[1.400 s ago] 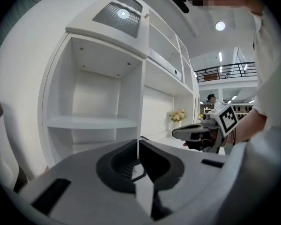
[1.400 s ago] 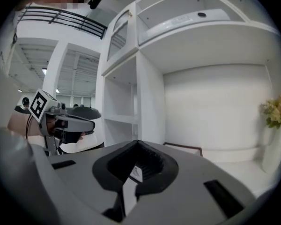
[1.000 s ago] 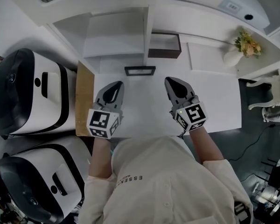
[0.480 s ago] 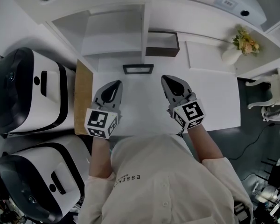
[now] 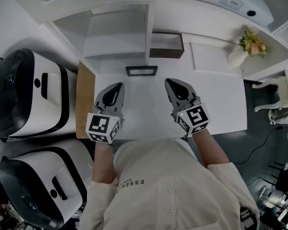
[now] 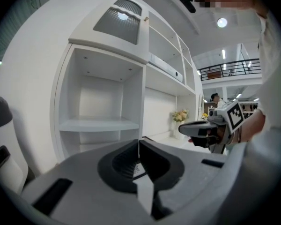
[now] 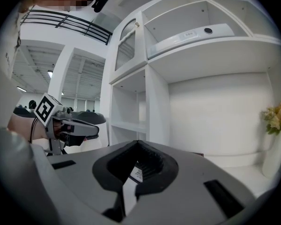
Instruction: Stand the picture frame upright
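A small dark-rimmed picture frame (image 5: 141, 71) sits on the white desk (image 5: 221, 104) at the foot of the shelf divider; I cannot tell whether it lies flat or leans. My left gripper (image 5: 116, 86) hovers just short of it on the left, jaws shut and empty. On the other side, my right gripper (image 5: 175, 82) is also shut on nothing. In the left gripper view the shut jaws (image 6: 139, 142) point at the shelves, with the right gripper (image 6: 196, 128) beside them. The right gripper view shows its shut jaws (image 7: 138, 143) and the left gripper (image 7: 79, 125).
A dark brown box (image 5: 166, 45) stands in the shelf opening behind the frame. At the back right stands a white vase of flowers (image 5: 249, 47). Two large white and black machines (image 5: 29, 95) and a wooden board (image 5: 86, 99) flank the desk's left edge.
Almost nothing: the head view has shifted slightly, and the right gripper has drifted a touch left. Both grippers stay shut and apart from the frame.
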The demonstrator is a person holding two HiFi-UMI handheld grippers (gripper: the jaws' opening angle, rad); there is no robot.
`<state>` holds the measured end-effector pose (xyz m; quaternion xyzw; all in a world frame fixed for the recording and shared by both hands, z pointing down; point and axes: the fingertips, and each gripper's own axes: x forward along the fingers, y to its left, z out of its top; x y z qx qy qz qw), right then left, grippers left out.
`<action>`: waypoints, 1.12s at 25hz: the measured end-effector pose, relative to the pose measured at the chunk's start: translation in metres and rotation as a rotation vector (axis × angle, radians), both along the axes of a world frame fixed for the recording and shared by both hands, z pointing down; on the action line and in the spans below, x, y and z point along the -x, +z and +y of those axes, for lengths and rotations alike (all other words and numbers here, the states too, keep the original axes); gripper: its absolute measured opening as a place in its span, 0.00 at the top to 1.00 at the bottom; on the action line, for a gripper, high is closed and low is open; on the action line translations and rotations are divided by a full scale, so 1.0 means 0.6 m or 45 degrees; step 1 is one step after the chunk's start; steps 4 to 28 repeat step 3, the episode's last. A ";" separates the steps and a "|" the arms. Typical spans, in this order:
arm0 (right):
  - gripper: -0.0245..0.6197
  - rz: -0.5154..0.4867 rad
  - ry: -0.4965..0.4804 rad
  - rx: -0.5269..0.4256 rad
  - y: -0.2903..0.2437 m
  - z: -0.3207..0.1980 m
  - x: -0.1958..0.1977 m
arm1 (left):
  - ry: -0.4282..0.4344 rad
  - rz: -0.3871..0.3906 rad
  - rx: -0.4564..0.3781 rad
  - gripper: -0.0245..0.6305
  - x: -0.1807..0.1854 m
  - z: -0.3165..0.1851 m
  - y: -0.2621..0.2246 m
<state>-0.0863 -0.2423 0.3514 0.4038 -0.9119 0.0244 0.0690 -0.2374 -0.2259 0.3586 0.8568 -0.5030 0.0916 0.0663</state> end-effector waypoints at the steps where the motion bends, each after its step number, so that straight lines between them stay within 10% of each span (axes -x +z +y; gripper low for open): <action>1: 0.94 -0.002 0.001 0.000 0.000 0.000 -0.001 | -0.002 0.000 -0.008 0.96 -0.001 0.001 -0.003; 28: 0.94 -0.005 0.005 0.000 0.001 -0.001 -0.002 | -0.004 0.004 -0.020 0.96 -0.004 0.001 -0.010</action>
